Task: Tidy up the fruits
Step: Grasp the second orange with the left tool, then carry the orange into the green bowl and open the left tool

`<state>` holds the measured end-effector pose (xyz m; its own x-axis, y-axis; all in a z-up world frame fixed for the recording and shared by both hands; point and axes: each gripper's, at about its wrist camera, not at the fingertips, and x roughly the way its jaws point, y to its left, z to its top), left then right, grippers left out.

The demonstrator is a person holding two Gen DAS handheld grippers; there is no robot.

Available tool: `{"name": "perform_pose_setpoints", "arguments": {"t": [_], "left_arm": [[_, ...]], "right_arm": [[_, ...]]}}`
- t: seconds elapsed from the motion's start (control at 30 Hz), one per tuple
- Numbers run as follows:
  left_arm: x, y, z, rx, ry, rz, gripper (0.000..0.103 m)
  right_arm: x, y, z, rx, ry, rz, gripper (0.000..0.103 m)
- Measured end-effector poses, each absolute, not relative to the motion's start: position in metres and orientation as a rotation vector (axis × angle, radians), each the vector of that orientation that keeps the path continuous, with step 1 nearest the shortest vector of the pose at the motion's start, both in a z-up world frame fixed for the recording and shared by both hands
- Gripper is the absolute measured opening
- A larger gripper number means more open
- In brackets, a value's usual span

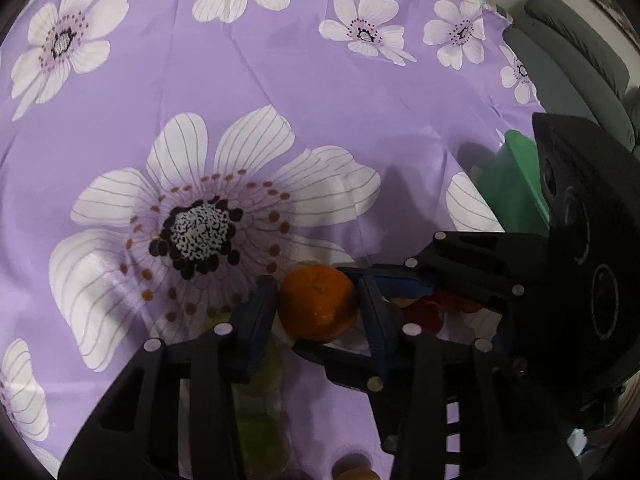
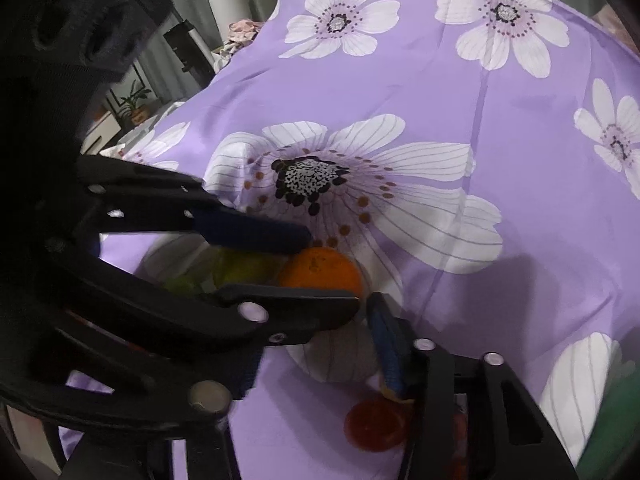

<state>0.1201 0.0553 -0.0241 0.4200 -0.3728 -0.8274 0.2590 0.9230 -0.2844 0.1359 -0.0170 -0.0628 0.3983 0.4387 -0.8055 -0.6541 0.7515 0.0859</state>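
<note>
An orange sits between the blue pads of my left gripper, which is shut on it just above the purple flowered cloth. The orange also shows in the right wrist view, with the left gripper's fingers on either side of it. My right gripper reaches in from the right in the left wrist view, its fingers just behind the orange. In its own view only its right pad shows, so its jaw gap is unclear. A red fruit and yellow-green fruits lie below the grippers.
A green container stands at the right edge of the cloth. A grey sofa is beyond it. A small orange-brown object lies at the bottom edge. Room furniture and a plant show past the cloth's left edge.
</note>
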Motion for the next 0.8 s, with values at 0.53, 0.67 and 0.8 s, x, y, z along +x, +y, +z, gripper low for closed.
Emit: {"name": "perform_pose_setpoints", "arguments": {"t": [0.53,0.67,0.8], "left_arm": [[0.074,0.040,0.017,-0.102,0.934,-0.428,0.041],[0.054,0.030,0.031,-0.089,0.893,-0.442,0.041],[0.039,0.020,0.043,-0.078,0.862,-0.454,0.041]], "right_arm": [[0.096,-0.034,-0.026,-0.214,0.834,0.636,0.043],[0.076,-0.043,-0.012,-0.206,0.796,0.627,0.043],[0.059,-0.050,-0.002,-0.219,0.758,0.616,0.043]]}}
